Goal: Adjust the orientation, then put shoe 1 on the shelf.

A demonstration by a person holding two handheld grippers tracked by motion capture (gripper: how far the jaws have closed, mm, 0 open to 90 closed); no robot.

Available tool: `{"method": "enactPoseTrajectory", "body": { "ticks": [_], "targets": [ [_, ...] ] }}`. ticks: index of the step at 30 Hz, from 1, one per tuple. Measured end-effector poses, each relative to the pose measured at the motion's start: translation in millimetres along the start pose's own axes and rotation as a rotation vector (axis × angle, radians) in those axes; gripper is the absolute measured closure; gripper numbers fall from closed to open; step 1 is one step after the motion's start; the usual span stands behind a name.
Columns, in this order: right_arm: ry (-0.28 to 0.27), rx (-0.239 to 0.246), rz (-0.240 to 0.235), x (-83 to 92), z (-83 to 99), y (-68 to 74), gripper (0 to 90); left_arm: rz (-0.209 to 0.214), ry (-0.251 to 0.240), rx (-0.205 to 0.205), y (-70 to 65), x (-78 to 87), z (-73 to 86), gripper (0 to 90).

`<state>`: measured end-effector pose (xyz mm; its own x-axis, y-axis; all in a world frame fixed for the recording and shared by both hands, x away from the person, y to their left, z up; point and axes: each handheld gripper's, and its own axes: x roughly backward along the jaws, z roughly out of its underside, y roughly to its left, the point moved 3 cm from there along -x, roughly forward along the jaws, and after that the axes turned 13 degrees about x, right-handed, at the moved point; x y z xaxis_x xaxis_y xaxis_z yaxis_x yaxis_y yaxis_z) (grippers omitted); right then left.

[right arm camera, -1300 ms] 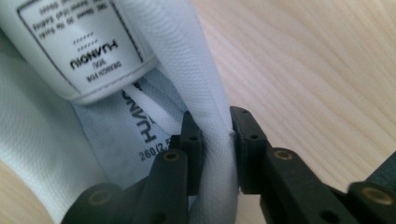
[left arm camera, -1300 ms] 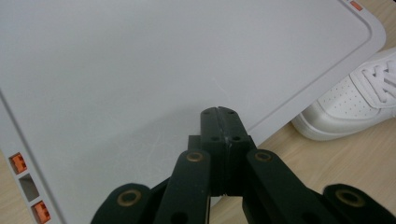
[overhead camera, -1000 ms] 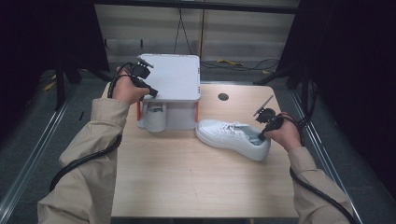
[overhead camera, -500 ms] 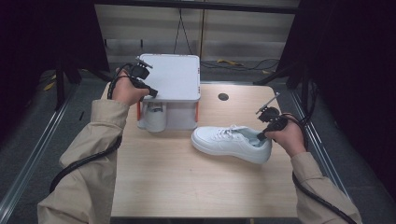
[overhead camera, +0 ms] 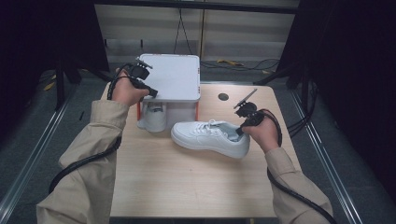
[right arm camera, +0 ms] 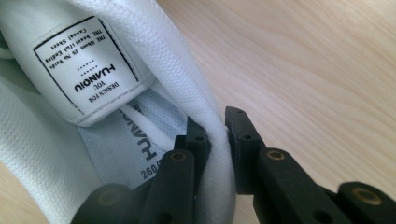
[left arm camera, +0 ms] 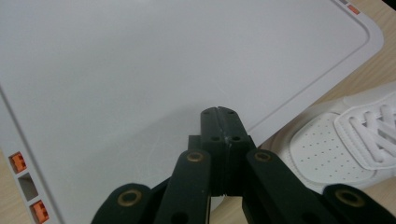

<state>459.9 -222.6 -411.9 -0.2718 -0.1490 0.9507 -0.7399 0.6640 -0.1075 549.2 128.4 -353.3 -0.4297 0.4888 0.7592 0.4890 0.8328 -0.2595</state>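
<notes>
A white shoe [overhead camera: 209, 136] is lying on its sole on the wooden bench [overhead camera: 187, 186], toe pointing toward the person's left, just in front of a white box-like stand [overhead camera: 172, 77] with orange trim. A second white shoe [overhead camera: 154, 116] is sitting in the opening under the stand's flat top. The right hand-held gripper [overhead camera: 240, 129] is pinching the heel end of the front shoe: in the right gripper view its jaws are clamping the padded collar [right arm camera: 212, 135] between them, one jaw inside the shoe beside the printed tongue label [right arm camera: 86, 70], the other outside over the bare wood. The left hand-held gripper [overhead camera: 150, 92] is hovering at the stand's near left corner; in the left gripper view its jaws are pressing together with nothing between them, above the stand's smooth lid [left arm camera: 163, 60], with the front shoe's perforated toe [left arm camera: 322, 149] showing past the lid's edge.
</notes>
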Motion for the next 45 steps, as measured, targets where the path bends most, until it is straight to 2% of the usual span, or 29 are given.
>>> {"method": "enactPoseTrajectory", "body": {
  "ticks": [9,13,15,22,26,29,32,34,36,40,41,43,45],
  "targets": [
    [0.005,-0.033,0.013,-6.3,-5.5,4.2,80.4,-0.002,-0.005,-0.006,0.1,0.2,0.9,90.0],
    [0.013,-0.027,0.031,-11.5,-3.4,8.9,79.6,-0.007,-0.008,-0.007,-0.6,0.0,0.8,90.0],
    [0.015,-0.028,0.017,-11.7,-1.3,12.2,78.8,-0.007,-0.007,-0.007,-0.6,0.0,0.7,90.0],
    [0.017,0.056,-0.055,-12.4,7.1,39.5,70.0,-0.004,-0.014,0.002,-0.5,0.0,1.5,90.0],
    [0.02,0.083,-0.089,-15.5,9.8,53.0,67.4,-0.012,-0.014,-0.011,-1.3,0.1,1.8,90.0],
    [0.026,0.094,-0.133,-16.8,10.4,60.7,64.6,-0.013,-0.022,0.0,-2.0,-0.2,2.1,90.0],
    [0.04,0.114,-0.141,-16.0,8.6,65.2,59.8,-0.01,-0.024,-0.001,-1.2,0.0,2.6,90.0],
    [0.008,0.116,-0.145,-15.2,5.3,62.9,56.4,-0.008,-0.022,-0.002,-0.5,0.4,2.8,90.0],
    [-0.011,0.128,-0.116,-12.9,-0.4,60.3,54.5,-0.008,-0.025,0.004,-0.6,0.1,2.6,90.0],
    [0.01,0.17,-0.09,-15.7,-12.6,60.2,56.7,-0.01,-0.02,0.004,-1.2,-0.1,2.1,90.0],
    [0.03,0.201,-0.102,-22.4,-17.7,62.9,57.5,-0.011,-0.02,0.002,-1.3,-0.1,2.1,90.0],
    [0.038,0.223,-0.112,-27.8,-20.3,65.2,57.9,-0.009,-0.021,-0.002,-0.9,0.0,2.2,90.0],
    [0.051,0.22,-0.101,-29.4,-21.9,65.2,63.6,-0.005,-0.024,0.002,-0.3,0.0,2.6,90.0]
  ]
}}
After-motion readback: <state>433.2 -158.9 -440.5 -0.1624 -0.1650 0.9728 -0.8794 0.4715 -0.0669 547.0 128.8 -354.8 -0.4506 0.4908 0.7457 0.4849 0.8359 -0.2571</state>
